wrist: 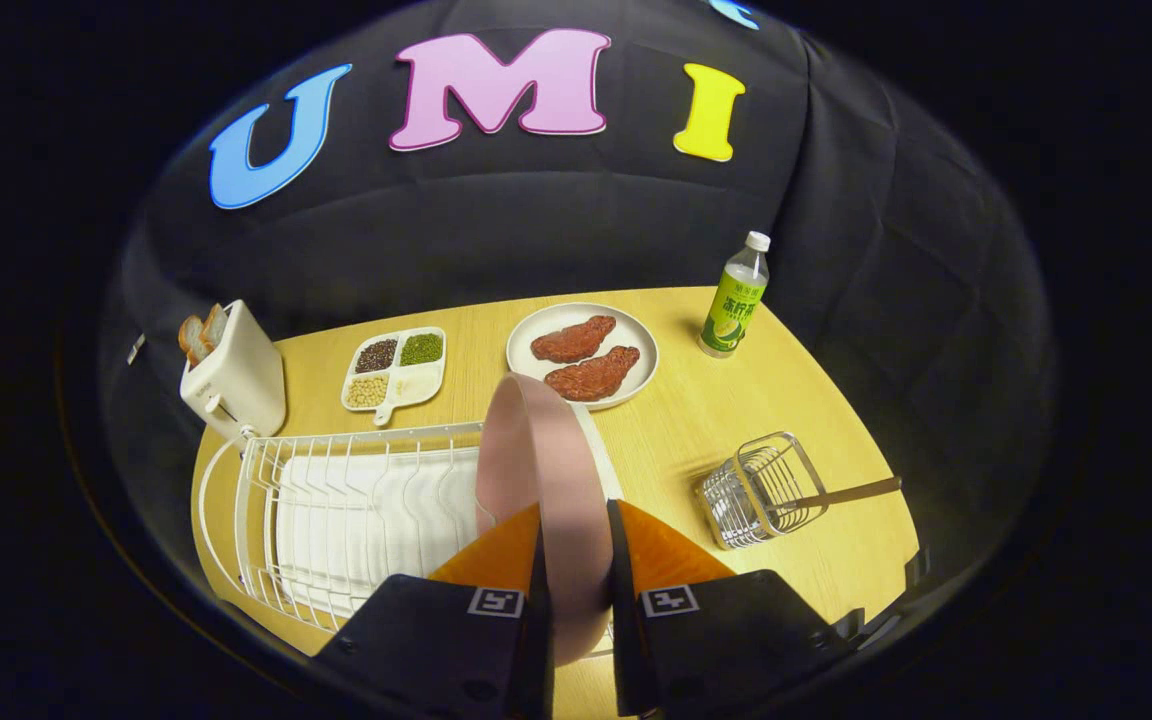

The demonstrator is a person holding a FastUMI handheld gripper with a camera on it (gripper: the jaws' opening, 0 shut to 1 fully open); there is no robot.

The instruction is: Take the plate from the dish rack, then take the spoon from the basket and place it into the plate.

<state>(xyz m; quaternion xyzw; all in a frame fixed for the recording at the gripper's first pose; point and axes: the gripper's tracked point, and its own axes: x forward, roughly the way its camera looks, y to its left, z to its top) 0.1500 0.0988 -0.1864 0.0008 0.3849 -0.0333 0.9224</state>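
Two fingers of the gripper (574,560) clamp a round pink plate (546,480) edge-on, one finger each side, both pressing its faces. Plate stands upright betw. the fingers, at the right end of the white wire dish rack (336,520); can't tell if its lower rim is clear of the rack wires or not. Judged: step 1 (plate out of rack) underway, grip made, not set down yet.

Wire basket (761,490) lies tipped on its side on the pale wood desk (696,420), right of the fingers, well apart from rack. Wood-handled spoon (851,492) sticks out of basket mouth, handle pointing away to the right. Untouched — spoon step all left to do.

Beyond the plate: white plate w/ two reddish meat pieces (583,355), white divided tray of beans/grains (396,368), white toaster w/ bread slices (233,380), green drink bottle (736,298).

Est. progress: under half. Left: put pink plate flat on free desk, release, fetch spoon, lay it in plate.
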